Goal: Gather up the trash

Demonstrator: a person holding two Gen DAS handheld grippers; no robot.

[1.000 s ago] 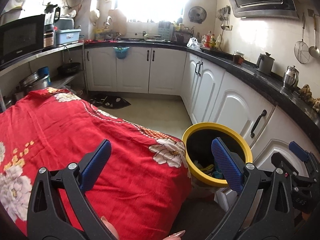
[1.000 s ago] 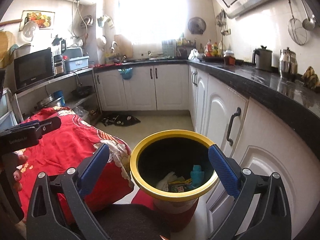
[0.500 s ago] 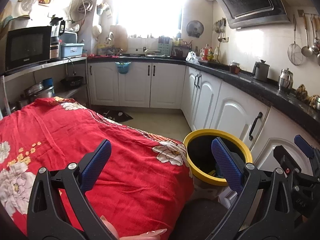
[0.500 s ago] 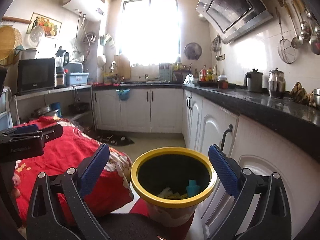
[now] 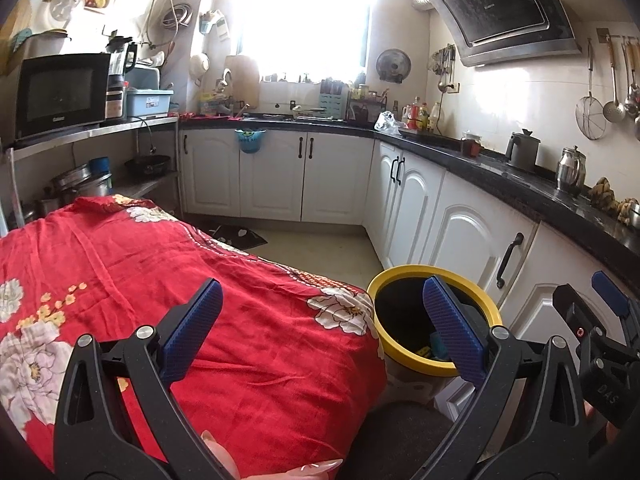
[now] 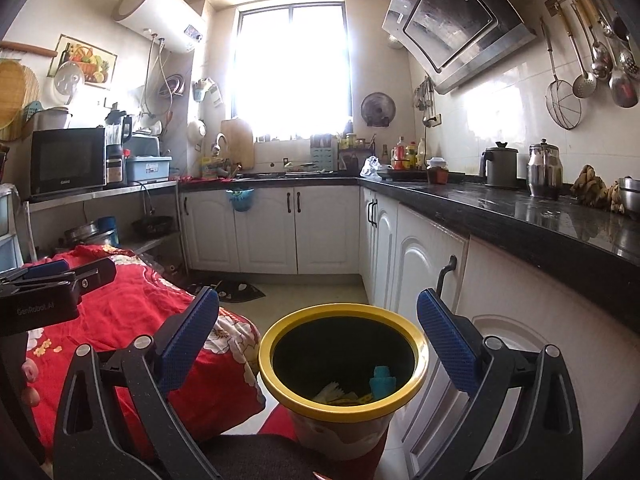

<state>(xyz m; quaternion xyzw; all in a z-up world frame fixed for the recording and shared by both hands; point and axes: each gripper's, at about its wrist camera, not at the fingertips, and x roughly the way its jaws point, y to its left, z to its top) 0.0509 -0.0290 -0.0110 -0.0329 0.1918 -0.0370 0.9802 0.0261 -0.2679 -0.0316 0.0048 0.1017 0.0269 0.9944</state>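
Note:
A yellow-rimmed trash bin (image 6: 344, 360) stands on the floor between the red floral tablecloth (image 5: 160, 288) and the white cabinets; the same trash bin (image 5: 400, 276) shows at the right of the left wrist view. Inside lie a teal bottle (image 6: 382, 378) and scraps of paper trash (image 6: 332, 394). My right gripper (image 6: 318, 344) hangs open above the bin's near rim, nothing between its fingers. My left gripper (image 5: 320, 332) is open over the table's corner, empty. The right gripper's body (image 5: 600, 344) shows at the far right of the left wrist view.
White cabinets (image 6: 424, 280) under a black counter (image 6: 520, 208) run along the right and back walls. Kettles (image 6: 500, 164) and bottles stand on the counter. A microwave (image 5: 60, 92) sits on a shelf at left. A dark mat (image 5: 240, 236) lies on the floor.
Both wrist views have tilted upward and drawn back a little, so the bin sits lower in each frame. Both grippers stay open and empty.

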